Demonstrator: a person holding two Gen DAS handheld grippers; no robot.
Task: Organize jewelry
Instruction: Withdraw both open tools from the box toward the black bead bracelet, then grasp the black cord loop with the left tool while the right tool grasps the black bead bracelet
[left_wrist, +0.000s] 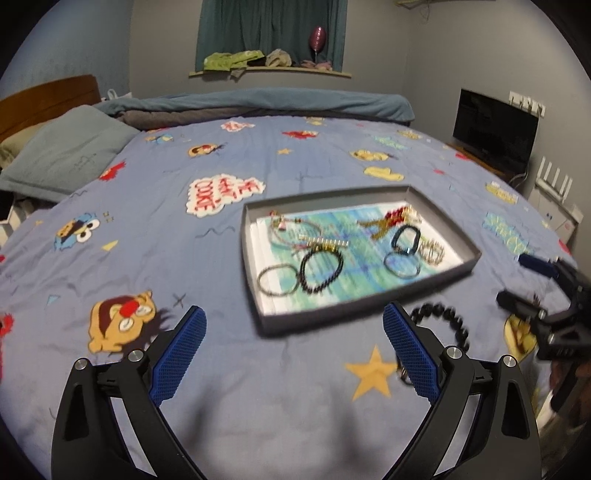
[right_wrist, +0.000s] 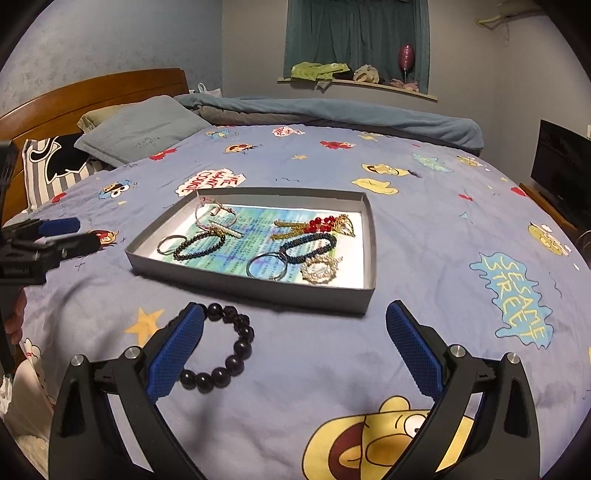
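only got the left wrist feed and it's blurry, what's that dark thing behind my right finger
Observer: A black bead bracelet on the bedspread, outside the grey tray. The right wrist view shows it sharply.
Operator: is it whole or broken
Observer: It reads as a loop of large round beads; the near-left part is hidden behind a blue pad.
Operator: right tongs holding it?
Observer: No. The right tongs are open, one pad in front of the bracelet's left side.
Operator: and mine?
Observer: The left tongs are open too, holding nothing.
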